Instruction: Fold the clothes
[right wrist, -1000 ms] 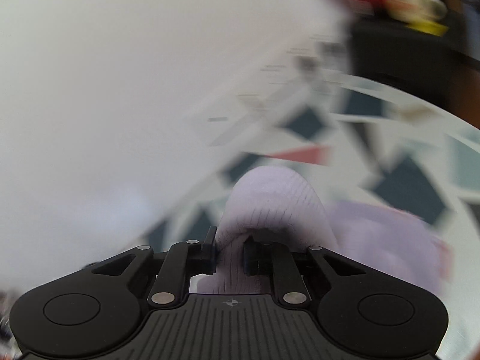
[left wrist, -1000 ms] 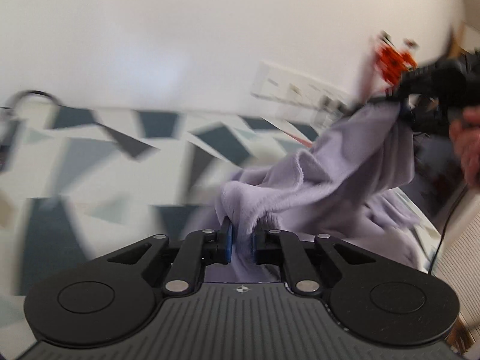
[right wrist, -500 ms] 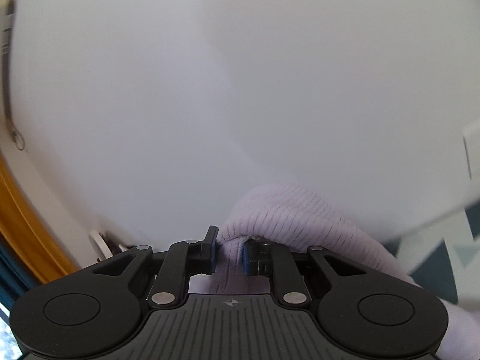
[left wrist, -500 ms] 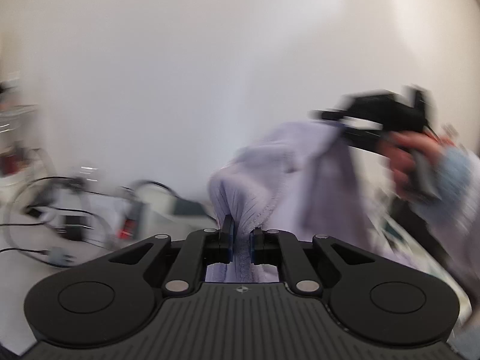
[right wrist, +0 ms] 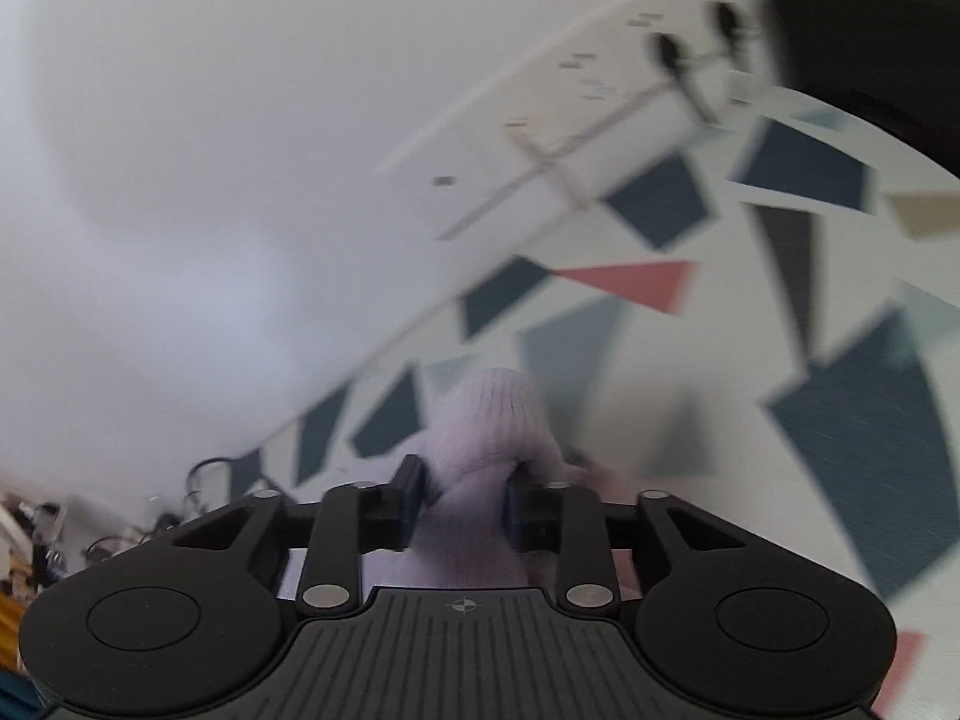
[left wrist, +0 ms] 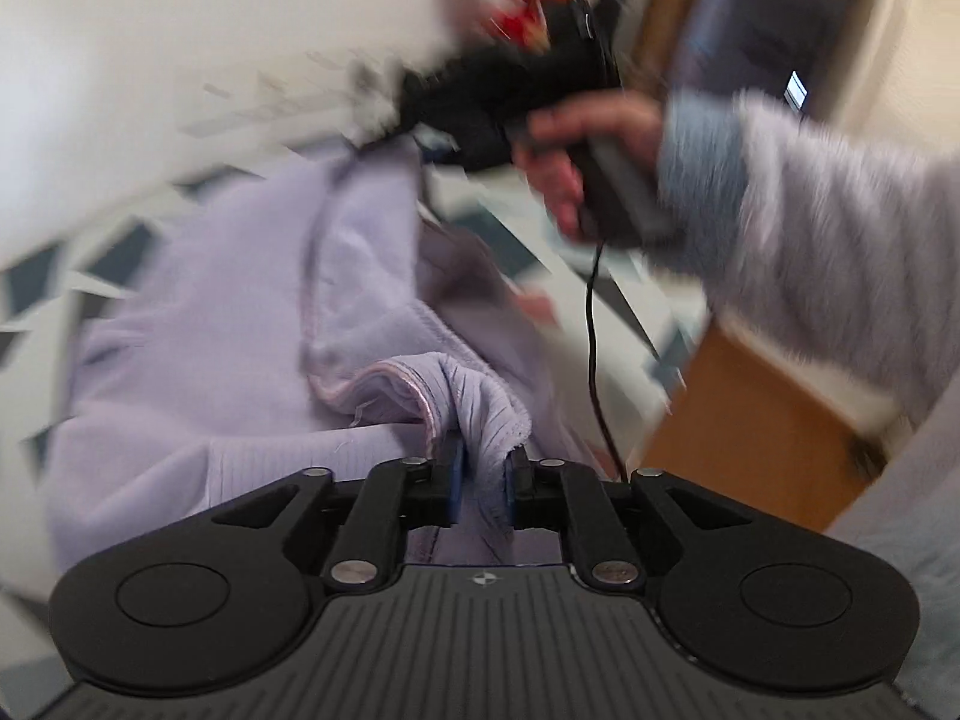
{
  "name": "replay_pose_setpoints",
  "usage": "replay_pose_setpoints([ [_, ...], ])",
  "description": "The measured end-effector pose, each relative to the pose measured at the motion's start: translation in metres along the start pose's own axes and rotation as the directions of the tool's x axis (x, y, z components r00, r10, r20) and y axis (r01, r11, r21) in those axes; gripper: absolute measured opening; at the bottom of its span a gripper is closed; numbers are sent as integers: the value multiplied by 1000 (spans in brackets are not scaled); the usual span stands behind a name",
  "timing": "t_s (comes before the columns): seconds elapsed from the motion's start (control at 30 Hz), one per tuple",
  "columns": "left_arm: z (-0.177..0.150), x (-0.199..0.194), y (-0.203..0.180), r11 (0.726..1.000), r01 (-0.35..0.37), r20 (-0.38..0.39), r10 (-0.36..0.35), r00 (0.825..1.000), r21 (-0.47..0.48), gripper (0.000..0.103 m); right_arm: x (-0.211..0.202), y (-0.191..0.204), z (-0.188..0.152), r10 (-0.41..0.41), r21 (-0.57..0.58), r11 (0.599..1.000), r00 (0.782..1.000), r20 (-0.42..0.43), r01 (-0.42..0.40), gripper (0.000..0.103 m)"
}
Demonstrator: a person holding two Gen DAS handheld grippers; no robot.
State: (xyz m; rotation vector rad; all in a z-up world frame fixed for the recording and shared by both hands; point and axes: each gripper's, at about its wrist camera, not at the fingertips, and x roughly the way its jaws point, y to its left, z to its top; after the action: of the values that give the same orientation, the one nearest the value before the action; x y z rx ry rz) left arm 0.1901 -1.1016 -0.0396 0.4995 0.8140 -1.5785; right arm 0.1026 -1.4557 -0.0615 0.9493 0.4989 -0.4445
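Observation:
A lilac sweater lies spread, partly bunched, over a white cover with dark geometric shapes. My left gripper has the ribbed hem between its pads at the near edge; its jaws are opening. A hand holds my right gripper, blurred, at the sweater's far edge. In the right wrist view the right gripper has a rounded bunch of the lilac knit filling the gap between its pads, and its jaws are opening too.
The patterned cover runs up to a white wall with a white socket strip. A black cable hangs from the right gripper. A fuzzy sleeve and an orange-brown wooden surface lie to the right. Tangled cables sit far left.
Both grippers swung from facing the white wall down toward the patterned cover. The sweater came down with them and now lies spread. The right gripper's pads stand wider apart than before.

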Motion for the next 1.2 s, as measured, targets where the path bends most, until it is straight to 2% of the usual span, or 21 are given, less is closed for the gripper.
replay_pose_setpoints([
  [0.07,0,15,-4,1000,0,-39,0,999,-9,17,-20,-20,-9,29,54,998,1000,10,-29,30],
  [0.1,-1,23,-6,1000,0,-59,-1,998,-14,18,-30,-23,-14,35,65,997,999,18,-36,36],
  [0.13,-1,30,-8,1000,-1,-79,-1,997,-18,20,-40,-24,-18,21,57,998,999,37,-23,47],
  [0.2,0,30,-12,1000,-10,-88,9,996,-11,24,-59,-25,-26,-5,44,999,997,75,1,55],
  [0.23,2,23,-14,1000,-19,-78,19,997,-2,28,-67,-27,-29,4,43,999,996,86,-7,55],
  [0.3,7,1,-9,999,-45,-12,45,999,1,41,-79,-29,-33,30,59,998,995,99,-36,55],
  [0.37,13,-26,-1,995,-90,99,93,991,-30,73,-82,-27,-36,65,82,994,994,92,-73,55],
  [0.43,17,-52,5,987,-145,195,156,968,-70,77,-80,-21,-41,109,83,990,992,70,-114,55],
  [0.47,17,-63,9,979,-180,214,196,957,-94,77,-76,-16,-44,132,73,988,990,58,-136,55],
  [0.6,7,-91,26,917,-352,192,386,902,-189,81,-59,11,-55,233,42,972,973,-2,-233,55],
  [0.73,-34,-95,41,820,-514,75,546,834,-253,85,-42,29,-69,284,32,958,958,-29,-284,55],
  [0.83,-67,-84,49,771,-580,-51,589,806,-264,88,-36,37,-85,229,15,974,973,-36,-228,55],
  [0.87,-74,-77,48,769,-598,-104,592,799,-226,88,-40,40,-92,206,-3,978,978,-28,-207,55],
  [0.9,-81,-71,47,767,-614,-156,594,789,-184,88,-44,44,-99,182,-25,983,983,-17,-182,62],
  [0.93,-86,-65,44,771,-626,-192,601,776,-117,88,-52,50,-108,118,-81,990,993,30,-116,68],
  [0.97,-91,-65,41,778,-624,-182,605,775,-73,88,-60,56,-118,57,-134,990,995,81,-46,71],
  [1.0,-96,-65,37,783,-621,-171,608,775,-28,89,-68,62,-127,-2,-184,983,991,134,27,80],
  [1.03,-101,-65,35,788,-616,-160,610,776,13,95,-72,69,-138,-66,-248,962,981,184,111,89],
  [1.07,-105,-69,36,800,-600,-143,596,790,20,99,-76,75,-149,-124,-304,933,964,235,194,92],
  [1.13,-111,-68,44,829,-559,-142,553,821,1,100,-77,82,-168,-185,-340,900,945,268,273,102],
  [1.2,-118,-63,57,856,-512,-199,491,848,-67,102,-78,90,-188,-272,-318,869,904,331,378,102],
])
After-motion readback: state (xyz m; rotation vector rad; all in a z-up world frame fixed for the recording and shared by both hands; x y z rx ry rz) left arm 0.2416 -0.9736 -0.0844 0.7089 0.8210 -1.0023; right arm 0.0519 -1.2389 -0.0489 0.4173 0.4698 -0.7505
